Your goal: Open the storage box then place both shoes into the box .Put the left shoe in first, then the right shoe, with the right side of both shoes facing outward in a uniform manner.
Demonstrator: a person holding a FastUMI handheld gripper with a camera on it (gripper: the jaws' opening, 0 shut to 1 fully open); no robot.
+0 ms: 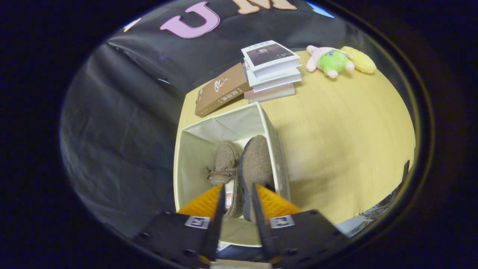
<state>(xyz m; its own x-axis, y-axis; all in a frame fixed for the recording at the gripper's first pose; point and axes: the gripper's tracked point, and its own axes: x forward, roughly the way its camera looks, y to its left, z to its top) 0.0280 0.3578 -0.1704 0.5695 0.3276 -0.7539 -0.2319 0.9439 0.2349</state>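
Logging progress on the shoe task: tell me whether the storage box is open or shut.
Open. The storage box shows its bare inner walls with no lid over it, and both shoes sit inside, just ahead of the gripper fingers.

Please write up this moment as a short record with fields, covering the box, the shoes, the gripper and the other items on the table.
container: open cream fabric storage box on the yellow wooden table
contents: two brown woolly shoes side by side, on edge
gripper: fingers narrowly apart over the shoes' near ends; grip unclear
beyond box: brown book, stack of books, pink-and-green plush toy
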